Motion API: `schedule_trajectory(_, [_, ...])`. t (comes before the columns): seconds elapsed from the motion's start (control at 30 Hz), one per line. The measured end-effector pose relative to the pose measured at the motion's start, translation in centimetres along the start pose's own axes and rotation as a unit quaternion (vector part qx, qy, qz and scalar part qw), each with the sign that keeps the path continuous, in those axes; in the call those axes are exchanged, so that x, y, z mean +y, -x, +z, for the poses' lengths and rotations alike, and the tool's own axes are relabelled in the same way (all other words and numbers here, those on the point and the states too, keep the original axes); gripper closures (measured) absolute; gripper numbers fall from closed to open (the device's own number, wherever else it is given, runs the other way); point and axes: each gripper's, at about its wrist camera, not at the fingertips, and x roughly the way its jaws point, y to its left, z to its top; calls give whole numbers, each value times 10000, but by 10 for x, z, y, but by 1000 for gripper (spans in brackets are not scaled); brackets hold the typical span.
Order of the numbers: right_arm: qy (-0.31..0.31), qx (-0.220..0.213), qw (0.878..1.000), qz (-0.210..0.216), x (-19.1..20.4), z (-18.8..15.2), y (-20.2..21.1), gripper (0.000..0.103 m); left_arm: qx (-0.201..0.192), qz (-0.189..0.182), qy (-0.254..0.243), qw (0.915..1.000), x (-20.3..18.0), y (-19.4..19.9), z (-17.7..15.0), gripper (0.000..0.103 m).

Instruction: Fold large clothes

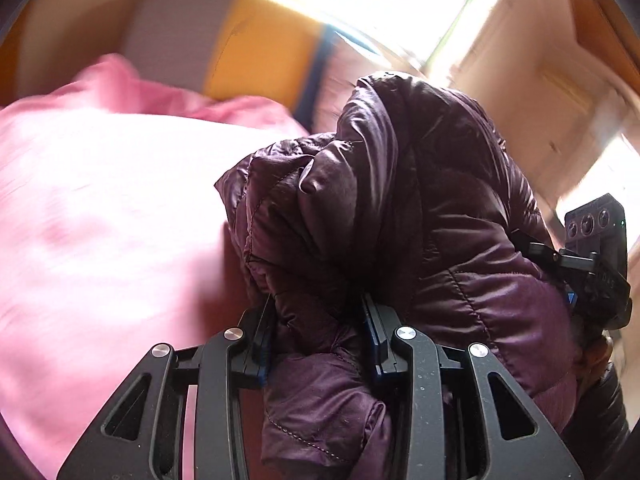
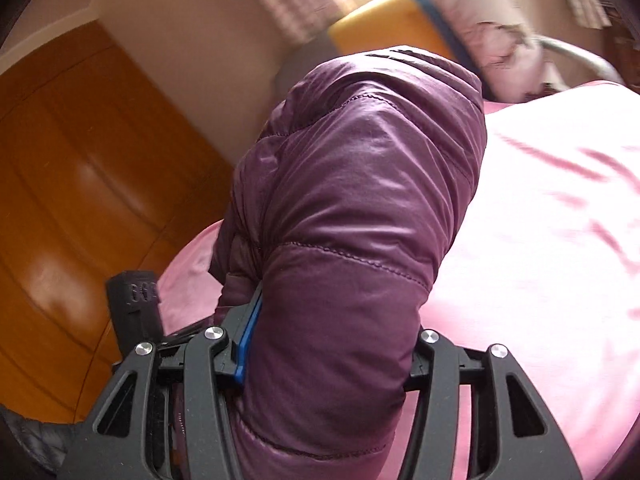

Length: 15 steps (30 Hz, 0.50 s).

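Observation:
A dark purple quilted puffer jacket (image 1: pixel 392 200) hangs bunched in the air above a pink bedspread (image 1: pixel 100 200). My left gripper (image 1: pixel 318 312) is shut on a thick wad of its fabric, which bulges up and out between the two black fingers. In the right wrist view the same jacket (image 2: pixel 360 184) fills the middle, and my right gripper (image 2: pixel 336 320) is shut on a padded fold of it; the right finger is mostly hidden by cloth. The other gripper (image 1: pixel 592 256) shows at the right edge of the left wrist view, behind the jacket.
The pink bedspread (image 2: pixel 552 240) lies below and to the right. A wooden wardrobe door (image 2: pixel 80 184) stands left in the right wrist view. A yellow and blue cushion (image 1: pixel 260 48) and a bright window (image 1: pixel 380 0) lie beyond the bed.

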Motion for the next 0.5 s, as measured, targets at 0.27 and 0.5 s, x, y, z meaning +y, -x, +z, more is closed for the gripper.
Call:
schedule_trajectory(0.27, [-403,95,9953,-871,-87,-42,31,46,802,559,-778,9922,-57,-87,-9,68])
schedule_trajectory(0.5, [-399,-96,9876,-1512,-61,-42,52,12,570,842,-405,9940,-51,-53,7,42])
